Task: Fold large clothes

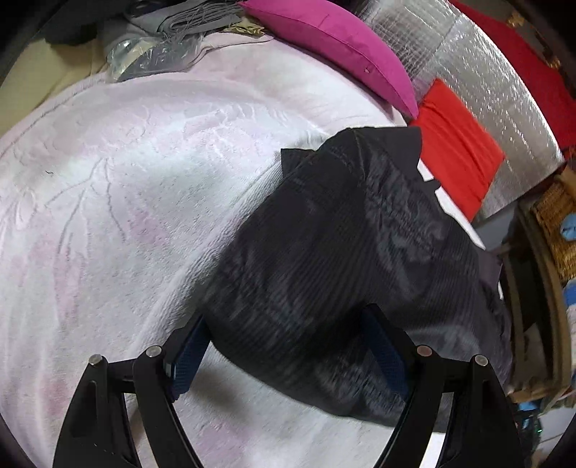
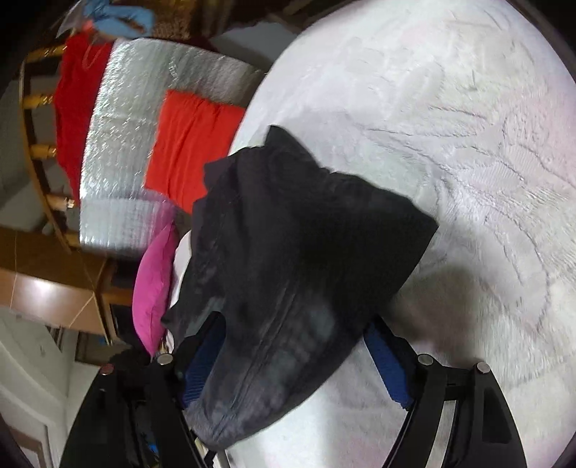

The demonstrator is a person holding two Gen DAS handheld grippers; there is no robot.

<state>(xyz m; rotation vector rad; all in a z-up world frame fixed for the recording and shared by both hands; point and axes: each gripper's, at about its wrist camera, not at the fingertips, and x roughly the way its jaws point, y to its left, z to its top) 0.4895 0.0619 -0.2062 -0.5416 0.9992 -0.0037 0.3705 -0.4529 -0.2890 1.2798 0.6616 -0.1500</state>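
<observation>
Pale pink-white blanket (image 1: 126, 187) with a raised leaf pattern, spread wide as the working surface; same blanket (image 2: 450, 126) filling the right side of the right wrist view. Along its far edge, a magenta cushion (image 1: 331, 46), then a sheet of silver foil (image 1: 478, 72) with a folded red cloth (image 1: 460, 151) lying on it. At the far left corner, crumpled clear plastic (image 1: 151, 57) and a heap of grey fabric (image 1: 187, 18). To the right of the bed, a wicker basket (image 1: 558, 223), blurred. In the right wrist view, wooden chair rails (image 2: 39, 151) draped with a second red cloth (image 2: 75, 108), and a brown wooden surface (image 2: 54, 295) lower left.

Dark ribbed garment (image 1: 342, 252), bunched and lifted off the blanket, hanging between the two tools. Left gripper (image 1: 288, 345) with fingers spread wide, blue pads (image 1: 187, 360) on either side of the bundle's lower end; fabric draped across the gap and touching at least the right pad, but no clear sign of a clamp. Right gripper (image 2: 295, 356) likewise spread, the garment (image 2: 288, 259) spilling down between its fingers and over the left blue pad (image 2: 198, 370); whether pinched deeper in, cannot tell. Shadow of the bundle falling on the blanket just to the right. Both views smeared by motion blur.
</observation>
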